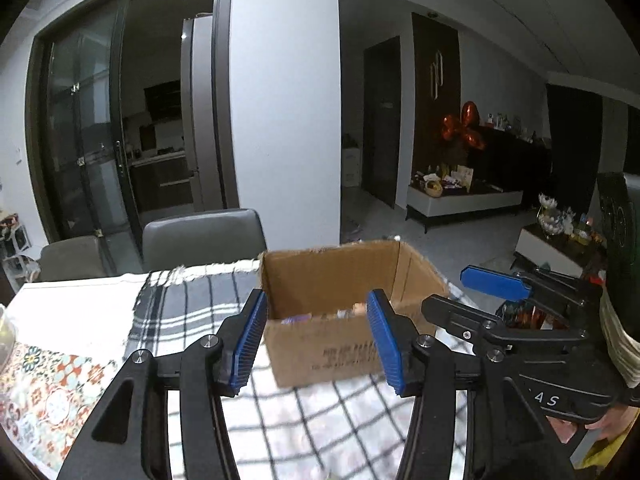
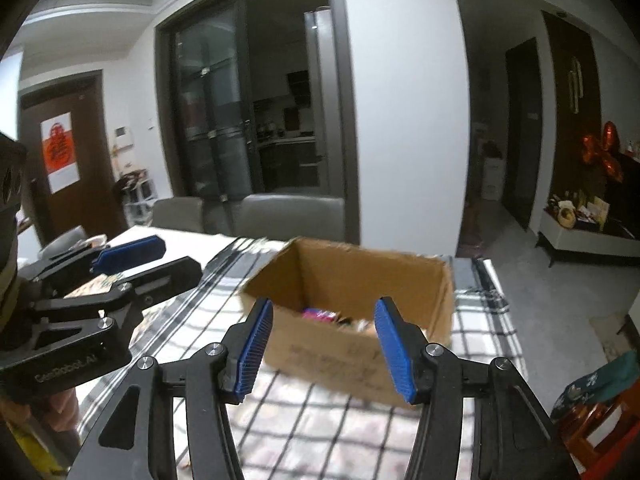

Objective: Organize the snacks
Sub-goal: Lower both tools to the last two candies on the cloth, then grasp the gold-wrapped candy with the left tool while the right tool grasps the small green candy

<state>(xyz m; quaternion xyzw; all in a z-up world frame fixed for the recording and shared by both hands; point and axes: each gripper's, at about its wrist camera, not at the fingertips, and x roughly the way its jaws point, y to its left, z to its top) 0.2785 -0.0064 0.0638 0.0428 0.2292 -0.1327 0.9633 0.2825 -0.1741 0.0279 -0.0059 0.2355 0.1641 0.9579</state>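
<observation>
An open cardboard box stands on the checked tablecloth, with several snack packets low inside it. My left gripper is open and empty, raised just in front of the box. In the right wrist view the same box holds a pink packet and other snacks. My right gripper is open and empty, also just in front of the box. The right gripper shows in the left wrist view, and the left gripper shows in the right wrist view.
The checked cloth covers the table beside a patterned mat. Two grey chairs stand behind the table. Beyond are a glass sliding door, a white pillar and a low cabinet.
</observation>
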